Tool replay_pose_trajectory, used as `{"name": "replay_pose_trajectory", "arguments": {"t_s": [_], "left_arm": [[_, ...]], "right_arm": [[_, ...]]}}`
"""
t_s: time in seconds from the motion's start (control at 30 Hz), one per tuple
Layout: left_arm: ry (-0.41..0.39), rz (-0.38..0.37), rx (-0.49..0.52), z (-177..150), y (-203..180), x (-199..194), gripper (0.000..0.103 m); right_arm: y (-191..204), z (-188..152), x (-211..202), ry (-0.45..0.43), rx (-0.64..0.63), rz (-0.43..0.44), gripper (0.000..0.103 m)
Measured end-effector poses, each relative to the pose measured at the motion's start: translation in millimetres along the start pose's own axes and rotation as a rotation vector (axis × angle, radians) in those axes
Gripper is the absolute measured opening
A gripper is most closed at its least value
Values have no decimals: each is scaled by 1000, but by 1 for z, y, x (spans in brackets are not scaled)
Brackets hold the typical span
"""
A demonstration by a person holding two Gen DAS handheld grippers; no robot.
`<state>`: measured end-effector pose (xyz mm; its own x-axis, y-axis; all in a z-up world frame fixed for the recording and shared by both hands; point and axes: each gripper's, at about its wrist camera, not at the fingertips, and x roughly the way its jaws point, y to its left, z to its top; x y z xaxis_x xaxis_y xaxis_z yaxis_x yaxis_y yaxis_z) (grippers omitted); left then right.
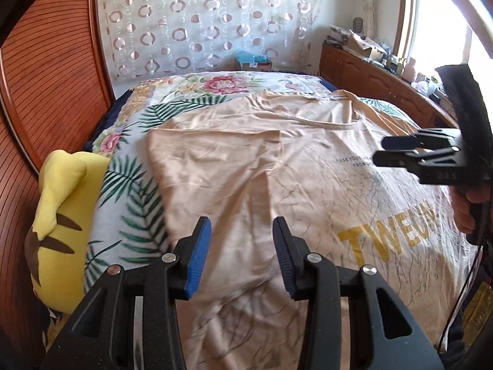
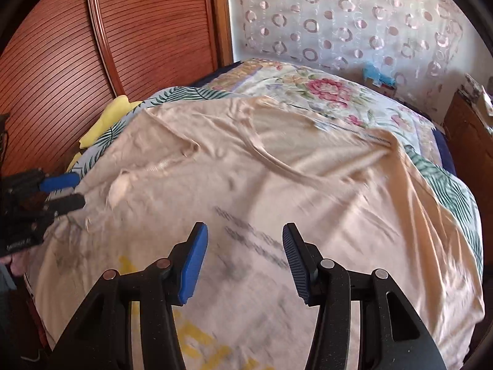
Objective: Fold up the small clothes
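A peach T-shirt (image 1: 246,160) (image 2: 308,191) lies spread face up on the bed, with yellow lettering (image 1: 385,240) on its chest and its neckline (image 1: 323,123) toward the far side. My left gripper (image 1: 242,225) hovers over the shirt's left side, open, with only cloth showing far below the gap. In the right wrist view the left gripper (image 2: 80,189) is at the left edge, near the shirt's sleeve. My right gripper (image 2: 245,231) hangs over the chest print; its jaws are closing but still apart, nothing between them. It also shows as the right gripper (image 1: 379,151) at the right edge.
A floral bedcover (image 1: 132,169) lies under the shirt. A yellow plush toy (image 1: 61,215) sits at the bed's left edge against a slatted wooden panel (image 1: 46,77). A cluttered wooden cabinet (image 1: 369,77) runs along the right. A hand (image 1: 465,212) holds the right gripper.
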<state>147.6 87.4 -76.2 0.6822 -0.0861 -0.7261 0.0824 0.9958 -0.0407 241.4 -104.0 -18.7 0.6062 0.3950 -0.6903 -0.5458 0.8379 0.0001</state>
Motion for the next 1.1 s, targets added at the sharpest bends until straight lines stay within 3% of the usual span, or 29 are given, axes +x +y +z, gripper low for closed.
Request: {"name": "replay_pose_trajectory", "arguments": {"t_s": [0.33, 0.73, 0.97, 1.1], "left_arm": [[42, -54, 58, 13, -45, 23, 43], [86, -64, 128, 18, -78, 40, 43], [93, -56, 141, 18, -83, 46, 43], [72, -55, 148, 18, -86, 47, 43]], "right_arm": [[-40, -68, -69, -3, 54, -112, 55], [-117, -148, -163, -41, 279, -256, 58], [-151, -167, -185, -21, 379, -325, 58], [-151, -169, -186, -5, 416, -310, 58]]}}
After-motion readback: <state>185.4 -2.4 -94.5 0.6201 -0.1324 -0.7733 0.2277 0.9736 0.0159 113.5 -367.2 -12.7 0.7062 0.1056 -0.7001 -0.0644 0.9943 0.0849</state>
